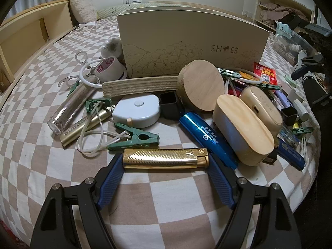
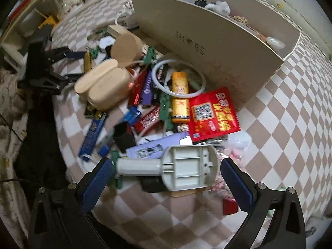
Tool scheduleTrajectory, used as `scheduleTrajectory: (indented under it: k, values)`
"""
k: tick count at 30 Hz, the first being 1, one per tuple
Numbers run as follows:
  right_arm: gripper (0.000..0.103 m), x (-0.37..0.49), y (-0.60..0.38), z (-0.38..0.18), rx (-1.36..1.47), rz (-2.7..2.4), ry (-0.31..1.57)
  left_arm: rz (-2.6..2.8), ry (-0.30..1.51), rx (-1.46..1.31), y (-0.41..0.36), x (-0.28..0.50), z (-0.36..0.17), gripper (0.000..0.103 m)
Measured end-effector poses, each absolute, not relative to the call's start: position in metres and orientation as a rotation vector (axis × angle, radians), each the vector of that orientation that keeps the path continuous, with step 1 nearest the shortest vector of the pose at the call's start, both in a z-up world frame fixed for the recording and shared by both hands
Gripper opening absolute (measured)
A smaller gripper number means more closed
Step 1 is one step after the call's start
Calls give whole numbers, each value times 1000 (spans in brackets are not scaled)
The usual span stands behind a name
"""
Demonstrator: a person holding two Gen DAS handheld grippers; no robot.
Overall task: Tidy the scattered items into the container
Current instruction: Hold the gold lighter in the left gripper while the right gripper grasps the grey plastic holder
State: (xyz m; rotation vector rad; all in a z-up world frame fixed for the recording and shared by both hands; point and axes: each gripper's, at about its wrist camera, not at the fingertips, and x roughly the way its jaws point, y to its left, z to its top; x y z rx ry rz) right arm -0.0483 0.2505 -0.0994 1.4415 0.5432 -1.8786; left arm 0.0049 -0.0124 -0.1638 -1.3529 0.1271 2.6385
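The left hand-held gripper point(image 1: 165, 161) grips a ribbed gold metal lighter point(image 1: 165, 158) by its two ends, the blue pads pressed to each end, low over the brown-and-white checked bedspread point(image 1: 41, 155) of the bed. Just beyond the lighter lie a green plastic clip on a white cord point(image 1: 134, 138), a pale blue round tape measure point(image 1: 137, 111) and a shiny blue tube point(image 1: 207, 137); beyond these lean a round wooden disc point(image 1: 202, 85) and an oval wooden-topped box point(image 1: 242, 125). Behind the heap stands the cream cardboard shoe box point(image 1: 186, 39), the container, with a roll of tape point(image 1: 108, 67) beside its left corner. The right hand-held gripper point(image 2: 166, 171) has a grey-white plastic piece with a ribbed oval head and round handle point(image 2: 172, 167) between its blue fingers point(image 2: 97, 178); the handle end touches the left finger, while a gap shows at the right one, so its jaws stand open around the piece. Past it lie a lilac packet point(image 2: 153, 145), a red foil sachet point(image 2: 211, 114), an orange bottle point(image 2: 179, 97) under a white ring point(image 2: 199, 76), and the shoe box towards the bed's far edge, with small things already inside. This view is blurred.
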Motion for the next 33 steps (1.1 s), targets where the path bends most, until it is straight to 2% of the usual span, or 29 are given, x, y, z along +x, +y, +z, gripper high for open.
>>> scheduleTrajectory:
  k: [10,11,13,16,19,33]
  values:
    - [101,-79,265,-124,1591,-1909,381,2637,136,-1362,-12,4,-165,81]
    - [91,-79,265,-124,1592,-1919,384,2637,136,-1362,-12,4,-165,81]
    - [79,-78,265,-124,1602,-1943,389,2637,137,-1362,-12,4,-165,81]
    - [75,-77,267,-123,1606,-1960,374,2638,136,-1362,-13,4,-165,81]
    - [67,-76,266,-122,1608,-1975,357,2639,136,-1361,-12,4,-165,81]
    - [66,-49,254,-102,1534,-2146,268,2675,67,-1326,-15,11,-158,81]
